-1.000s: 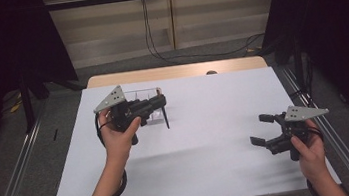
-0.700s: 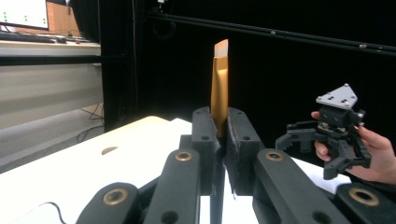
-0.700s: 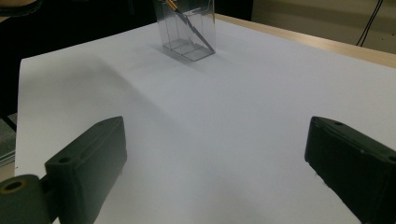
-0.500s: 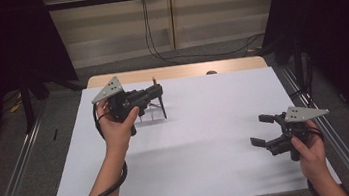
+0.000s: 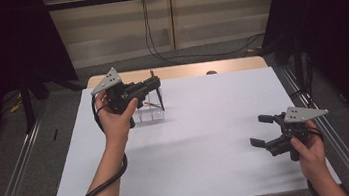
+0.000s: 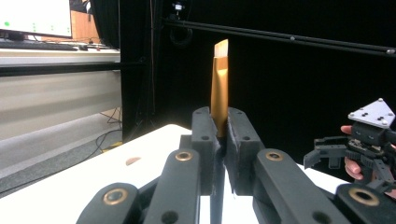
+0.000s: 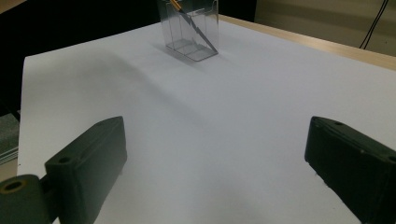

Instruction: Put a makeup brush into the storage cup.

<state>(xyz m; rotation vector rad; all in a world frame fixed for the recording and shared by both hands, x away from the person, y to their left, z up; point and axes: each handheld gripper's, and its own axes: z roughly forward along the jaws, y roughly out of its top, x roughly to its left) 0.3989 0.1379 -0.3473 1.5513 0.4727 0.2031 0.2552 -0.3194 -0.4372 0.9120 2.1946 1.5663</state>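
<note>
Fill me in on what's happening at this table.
A person works with a gripper in each hand over a white-covered table. The left gripper is shut on a slim golden-brown stick, holding it upright above a clear plastic holder near the table's far edge. A thin dark piece leans inside that holder. The right gripper hovers with jaws open, holding nothing, at the near right side.

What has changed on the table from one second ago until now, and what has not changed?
The left gripper, shut on the gold pen, has moved a little toward the far edge of the table and risen, lifting the pen above the clear holder. The right gripper stayed open in its place, and the holder has not shifted.
</note>
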